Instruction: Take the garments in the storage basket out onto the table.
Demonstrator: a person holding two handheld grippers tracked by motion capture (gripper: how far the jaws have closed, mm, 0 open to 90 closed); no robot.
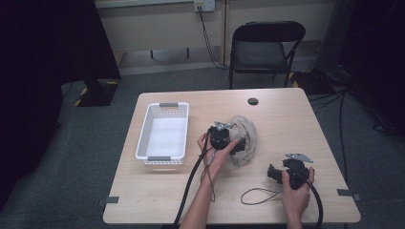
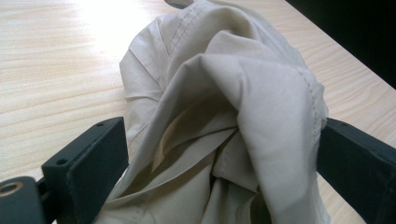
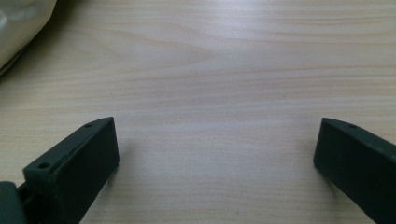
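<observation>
A crumpled beige cloth lies near the middle of the wooden table. My left gripper is pushed into the cloth's near-left side. In the left gripper view the cloth bulges up between the two jaws, which stand wide apart on either side of it, so the left gripper is open around the folds. My right gripper rests low over the table to the right of the cloth and points left. It is open over bare wood, with a corner of the cloth at the top left.
An empty white plastic basket stands on the left part of the table. A thin black cord loop lies near the front edge. A round cable hole is at the back edge, and a black folding chair stands behind the table.
</observation>
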